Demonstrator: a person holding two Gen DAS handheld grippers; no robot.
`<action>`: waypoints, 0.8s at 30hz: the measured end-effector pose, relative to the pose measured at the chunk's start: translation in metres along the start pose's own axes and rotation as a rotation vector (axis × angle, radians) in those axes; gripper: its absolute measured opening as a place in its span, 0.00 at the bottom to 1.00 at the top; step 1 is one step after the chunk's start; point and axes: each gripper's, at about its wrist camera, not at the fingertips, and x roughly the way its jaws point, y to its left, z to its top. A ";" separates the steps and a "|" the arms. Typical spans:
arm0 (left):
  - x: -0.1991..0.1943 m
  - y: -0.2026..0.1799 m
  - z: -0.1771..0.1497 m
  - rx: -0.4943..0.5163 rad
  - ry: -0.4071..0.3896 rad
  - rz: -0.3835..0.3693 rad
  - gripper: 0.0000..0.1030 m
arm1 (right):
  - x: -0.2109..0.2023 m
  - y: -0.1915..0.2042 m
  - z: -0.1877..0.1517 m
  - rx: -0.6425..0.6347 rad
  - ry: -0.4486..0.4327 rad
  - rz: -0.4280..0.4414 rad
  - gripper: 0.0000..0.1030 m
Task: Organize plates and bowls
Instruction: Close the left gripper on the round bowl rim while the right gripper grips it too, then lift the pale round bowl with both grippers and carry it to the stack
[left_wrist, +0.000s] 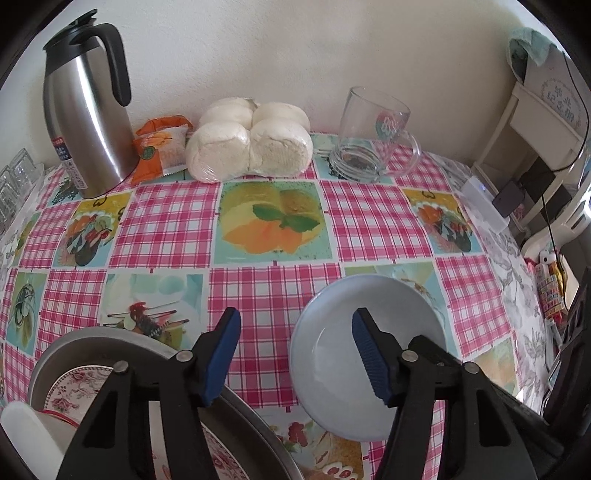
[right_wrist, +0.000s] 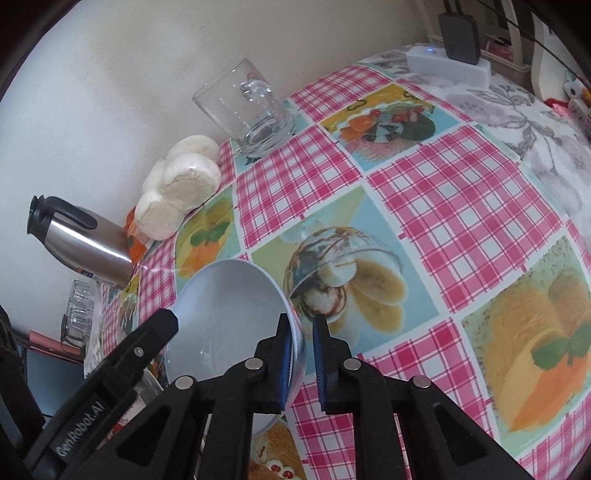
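A pale blue bowl (left_wrist: 343, 354) (right_wrist: 229, 314) is held tilted above the checked tablecloth. My right gripper (right_wrist: 301, 363) is shut on its rim, one pad inside and one outside. My left gripper (left_wrist: 295, 354) is open and empty, just left of the bowl, its right finger (left_wrist: 369, 358) in front of the bowl. A metal basin (left_wrist: 122, 339) at lower left holds a floral plate (left_wrist: 79, 384) and a white dish (left_wrist: 29, 432). The left gripper also shows in the right wrist view as a black arm (right_wrist: 122, 369).
Along the wall stand a steel thermos jug (left_wrist: 85, 110), an orange snack packet (left_wrist: 159, 147), wrapped white buns (left_wrist: 247, 140) and a glass mug (left_wrist: 369, 136). Glass cups (left_wrist: 18, 181) sit at far left. A white box (left_wrist: 484, 203) and shelves lie at the right.
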 end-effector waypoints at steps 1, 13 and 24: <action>0.002 -0.001 -0.001 0.005 0.005 0.000 0.60 | 0.000 -0.001 0.000 0.002 0.000 0.001 0.12; 0.016 -0.010 -0.008 0.040 0.065 -0.008 0.36 | -0.001 -0.012 0.002 0.016 0.004 -0.020 0.12; 0.024 -0.021 -0.013 0.083 0.094 -0.034 0.20 | 0.005 -0.008 -0.003 0.012 0.031 -0.032 0.12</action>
